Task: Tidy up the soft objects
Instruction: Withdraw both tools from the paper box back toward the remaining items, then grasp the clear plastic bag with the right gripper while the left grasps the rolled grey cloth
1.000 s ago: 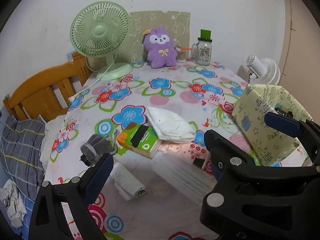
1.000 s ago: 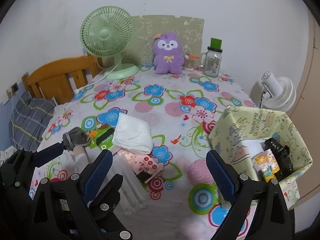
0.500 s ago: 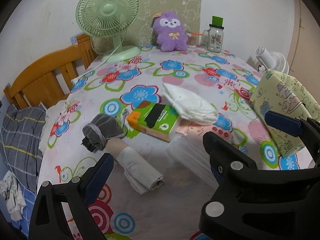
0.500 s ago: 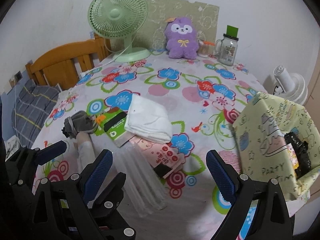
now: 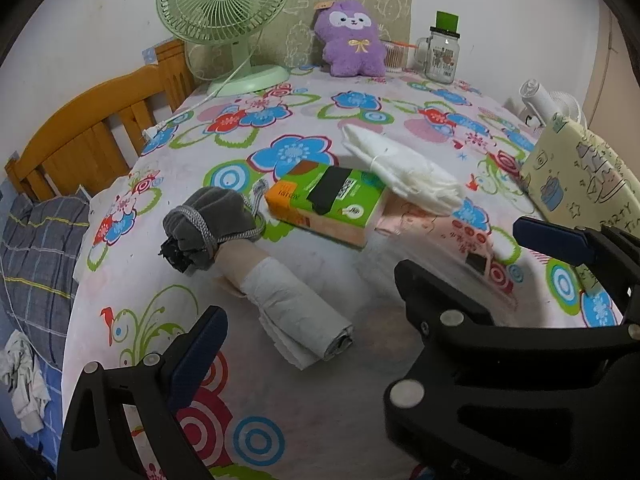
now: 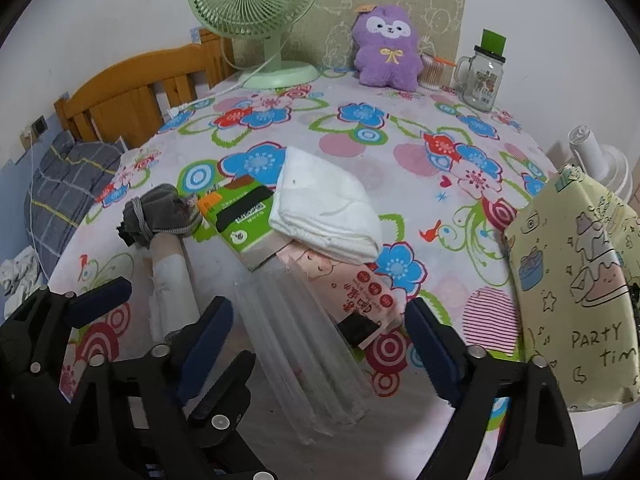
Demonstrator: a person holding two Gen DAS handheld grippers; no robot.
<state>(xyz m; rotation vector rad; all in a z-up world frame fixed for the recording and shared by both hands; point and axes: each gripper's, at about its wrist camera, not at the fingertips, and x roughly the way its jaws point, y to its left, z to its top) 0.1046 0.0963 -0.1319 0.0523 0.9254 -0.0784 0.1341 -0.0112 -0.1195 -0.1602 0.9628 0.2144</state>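
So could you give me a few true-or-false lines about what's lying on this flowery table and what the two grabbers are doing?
1. The white folded cloth lies partly on the green tissue pack. True.
2. The left gripper is clamped on the grey bundle. False: its jaws are open and hold nothing.
3. The purple plush toy sits at the far edge, between the green fan and the glass jar. True.
4. The right gripper holds the white cloth. False: its jaws are open and empty, above clear plastic tubes.
5. The yellow patterned box stands at the table's left side. False: it is at the right.
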